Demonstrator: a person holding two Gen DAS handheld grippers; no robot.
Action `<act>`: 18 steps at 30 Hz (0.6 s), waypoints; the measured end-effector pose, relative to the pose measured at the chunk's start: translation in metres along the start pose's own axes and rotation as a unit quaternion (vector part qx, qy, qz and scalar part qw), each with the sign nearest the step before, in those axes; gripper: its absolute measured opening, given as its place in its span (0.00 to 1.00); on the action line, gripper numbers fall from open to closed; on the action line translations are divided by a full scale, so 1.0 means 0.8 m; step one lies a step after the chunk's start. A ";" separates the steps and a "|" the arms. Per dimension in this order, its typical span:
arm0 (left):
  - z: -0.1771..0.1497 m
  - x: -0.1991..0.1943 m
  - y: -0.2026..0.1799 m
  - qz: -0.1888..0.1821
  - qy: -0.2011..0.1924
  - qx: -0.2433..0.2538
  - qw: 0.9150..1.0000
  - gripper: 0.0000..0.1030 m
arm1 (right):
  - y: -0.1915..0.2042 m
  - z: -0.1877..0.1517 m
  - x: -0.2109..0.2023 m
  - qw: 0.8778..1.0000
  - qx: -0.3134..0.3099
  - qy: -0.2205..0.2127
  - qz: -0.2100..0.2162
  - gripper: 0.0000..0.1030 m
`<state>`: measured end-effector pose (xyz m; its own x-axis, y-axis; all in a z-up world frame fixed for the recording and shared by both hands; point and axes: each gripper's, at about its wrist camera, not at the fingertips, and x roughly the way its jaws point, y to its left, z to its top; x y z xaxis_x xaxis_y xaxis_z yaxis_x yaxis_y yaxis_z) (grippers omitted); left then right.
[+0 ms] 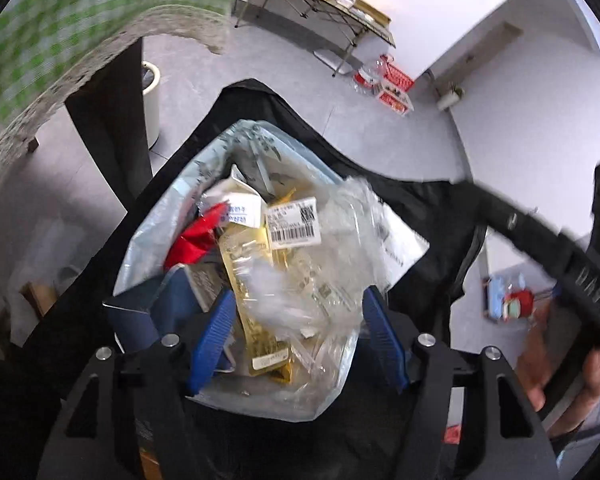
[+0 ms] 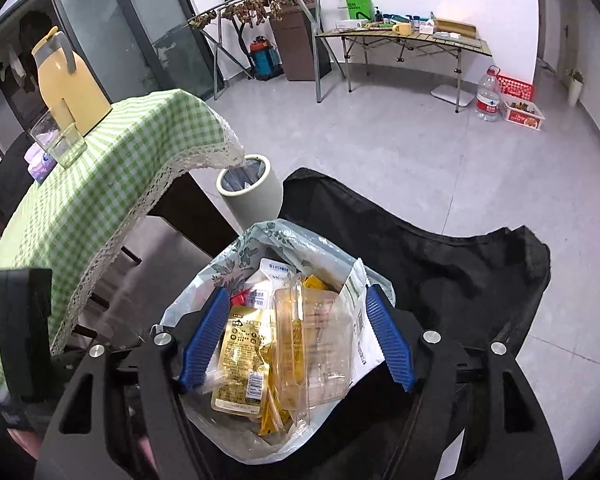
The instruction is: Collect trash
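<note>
Left side first, right-wrist view: table w/ the green check cloth [image 2: 96,168], a yellow jug [image 2: 66,80] and a clear glass [image 2: 58,140] on it. Just past the table corner sits a small grey bin [image 2: 252,192] on the floor.

Middle is where we're at: the trash bag [image 2: 204,292], pale plastic w/ a leaf print, sits open on a black fabric thing [image 2: 440,264] (a seat, prob). It's stuffed: gold snack wrappers [image 2: 240,356], a clear plastic box [image 2: 316,344], and in the left-wrist view a barcode label [image 1: 294,222] and a red wrapper [image 1: 192,240].

Both claws hang right over the bag mouth. Left gripper [image 1: 298,332] is spread wide, nothing pinched afaict, crinkly clear plastic [image 1: 300,280] loose between its jaws. Right gripper [image 2: 296,336] is wide too, straddling the box w/o pressing it.

Our read: the drop-in step looks about done. Next move prob calls for pulling the claws clear, then either fetching more trash or pinching the bag rim to close it.
</note>
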<state>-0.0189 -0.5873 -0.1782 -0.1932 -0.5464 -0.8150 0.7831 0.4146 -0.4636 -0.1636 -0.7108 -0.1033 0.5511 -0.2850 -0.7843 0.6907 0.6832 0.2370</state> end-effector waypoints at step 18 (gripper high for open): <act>-0.021 -0.231 0.002 0.085 -0.223 0.065 0.969 0.74 | 0.089 0.027 -0.044 0.996 -0.073 -0.050 -0.025 0.66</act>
<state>0.0084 -0.4733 -0.0339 0.1968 -0.7504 -0.6310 0.8550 0.4463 -0.2641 -0.1236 -0.6669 -0.0464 0.5669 -0.3806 -0.7305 0.6460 0.7557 0.1076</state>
